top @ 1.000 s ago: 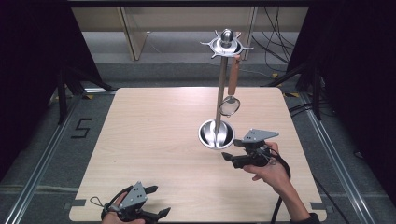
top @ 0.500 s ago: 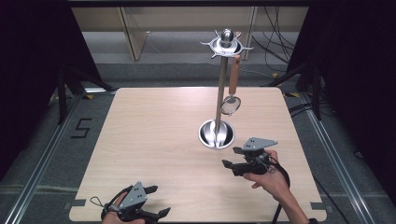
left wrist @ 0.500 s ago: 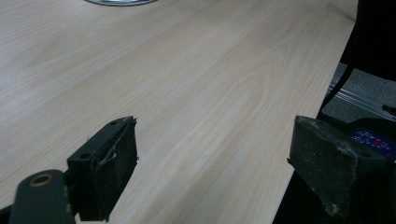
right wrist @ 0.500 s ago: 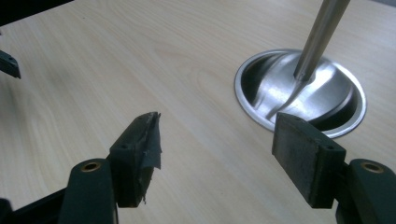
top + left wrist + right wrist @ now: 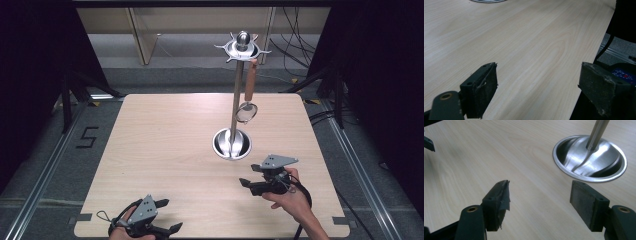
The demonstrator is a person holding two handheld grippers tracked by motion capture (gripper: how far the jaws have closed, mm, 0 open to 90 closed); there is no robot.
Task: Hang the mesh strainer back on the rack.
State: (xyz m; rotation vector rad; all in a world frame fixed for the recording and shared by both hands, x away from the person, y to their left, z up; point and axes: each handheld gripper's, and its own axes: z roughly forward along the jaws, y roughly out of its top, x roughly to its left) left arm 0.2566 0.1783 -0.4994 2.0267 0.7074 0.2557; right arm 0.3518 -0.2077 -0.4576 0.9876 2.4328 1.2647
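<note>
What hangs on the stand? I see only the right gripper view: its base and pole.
Observer: A strainer with a wooden handle hangs from a hook on the stand, clear of the base.
Operator: Where is my right hand-held gripper?
Observer: The right hand-held gripper sits near the table's front right, in front of the base and apart from it.
Operator: And the left one?
Observer: The left hand-held gripper is at the front edge, jaws open, nothing between them.
</note>
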